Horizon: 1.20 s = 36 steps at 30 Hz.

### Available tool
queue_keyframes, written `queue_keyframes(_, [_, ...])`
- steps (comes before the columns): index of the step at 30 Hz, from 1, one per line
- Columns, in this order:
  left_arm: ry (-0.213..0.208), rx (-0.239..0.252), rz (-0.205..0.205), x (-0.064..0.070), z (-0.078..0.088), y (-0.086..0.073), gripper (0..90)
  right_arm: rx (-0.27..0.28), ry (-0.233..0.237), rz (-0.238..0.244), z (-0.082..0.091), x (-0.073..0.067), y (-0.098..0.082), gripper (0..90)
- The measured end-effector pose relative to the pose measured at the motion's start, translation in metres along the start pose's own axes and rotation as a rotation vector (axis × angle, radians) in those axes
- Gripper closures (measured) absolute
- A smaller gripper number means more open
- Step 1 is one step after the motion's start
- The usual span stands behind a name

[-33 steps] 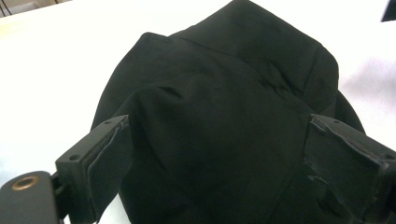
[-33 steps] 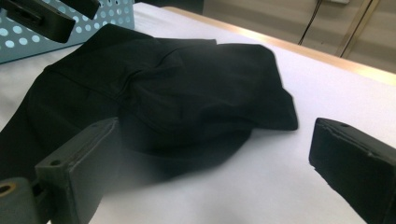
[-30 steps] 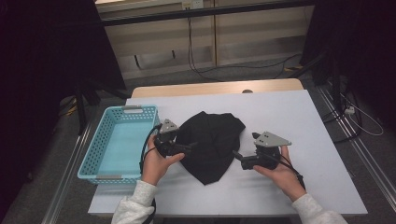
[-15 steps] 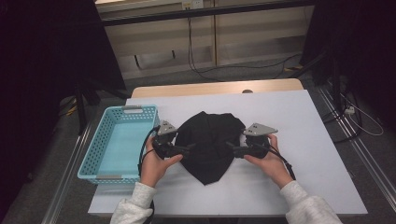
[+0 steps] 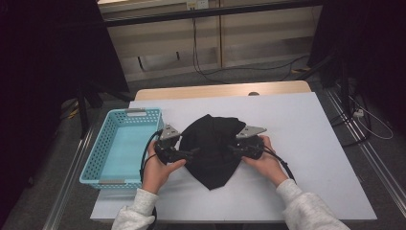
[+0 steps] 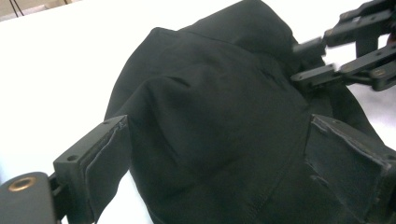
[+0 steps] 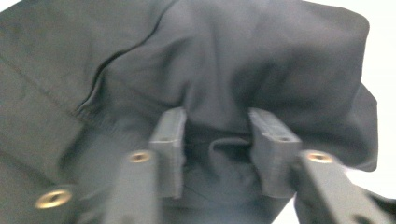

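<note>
A crumpled black cloth point(image 5: 210, 143) lies in the middle of the white table point(image 5: 316, 143). My left gripper point(image 5: 194, 152) rests at the cloth's left edge. In the left gripper view the cloth point(image 6: 210, 116) bulges between the wide-open jaws of my left gripper point(image 6: 224, 163). My right gripper point(image 5: 230, 147) sits at the cloth's right edge and also shows in the left gripper view point(image 6: 301, 63). Its jaws have just been closing. In the right gripper view a small fold of the cloth point(image 7: 233, 56) lies between the jaws of my right gripper point(image 7: 219, 144), with a gap still showing.
A light blue mesh basket point(image 5: 95, 158) stands at the table's left edge, close to my left hand. White tabletop stretches to the right of and behind the cloth. A wooden strip point(image 5: 220, 90) runs along the far edge.
My right gripper has moved left from the bare table onto the cloth's right edge, and its jaws have narrowed around a fold. The left gripper has stayed put.
</note>
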<state>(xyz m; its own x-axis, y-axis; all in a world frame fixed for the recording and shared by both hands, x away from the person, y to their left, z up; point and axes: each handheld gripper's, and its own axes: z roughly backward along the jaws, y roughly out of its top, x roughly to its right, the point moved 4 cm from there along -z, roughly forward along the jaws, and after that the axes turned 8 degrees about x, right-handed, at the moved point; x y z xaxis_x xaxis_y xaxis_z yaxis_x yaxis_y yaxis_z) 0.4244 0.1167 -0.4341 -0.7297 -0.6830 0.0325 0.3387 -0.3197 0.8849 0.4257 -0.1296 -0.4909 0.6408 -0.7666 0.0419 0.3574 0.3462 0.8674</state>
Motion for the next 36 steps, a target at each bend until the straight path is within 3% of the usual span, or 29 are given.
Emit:
queue_keyframes(2, [0.004, 0.002, -0.001, 0.001, 0.001, 0.0, 8.0, -0.007, 0.012, -0.004, -0.001, 0.001, 0.001, 78.1])
queue_keyframes(3, [0.0, 0.004, 0.002, 0.002, 0.0, 0.001, 8.0, 0.0, 0.017, -0.032, 0.001, 0.003, 0.001, 86.6])
queue_keyframes(7, [-0.01, -0.006, -0.01, 0.007, -0.004, 0.0, 8.0, 0.006, 0.003, -0.047, 0.007, 0.006, 0.002, 88.1])
queue_keyframes(8, [-0.011, -0.009, -0.016, 0.007, -0.005, -0.001, 8.0, 0.02, 0.002, -0.073, 0.012, 0.009, 0.002, 88.1])
queue_keyframes(10, [-0.013, -0.004, -0.016, 0.008, -0.005, 0.0, 8.0, 0.02, -0.009, -0.06, 0.021, 0.014, 0.001, 88.3])
queue_keyframes(14, [-0.019, -0.001, -0.023, 0.011, -0.007, 0.001, 8.0, 0.038, -0.025, -0.108, 0.039, 0.026, -0.003, 88.4])
queue_keyframes(19, [-0.037, -0.015, -0.035, 0.014, -0.012, -0.001, 8.0, 0.047, -0.05, -0.131, 0.058, 0.038, -0.011, 88.5])
queue_keyframes(22, [-0.041, -0.012, -0.032, 0.015, -0.013, 0.0, 8.0, 0.059, -0.046, -0.158, 0.065, 0.04, -0.013, 88.5])
queue_keyframes(24, [-0.042, -0.007, -0.036, 0.015, -0.012, 0.001, 8.0, 0.053, -0.055, -0.142, 0.071, 0.042, -0.015, 88.5])
queue_keyframes(36, [-0.049, -0.001, -0.037, 0.017, -0.013, 0.0, 8.1, 0.074, -0.071, -0.173, 0.093, 0.049, -0.023, 88.5])
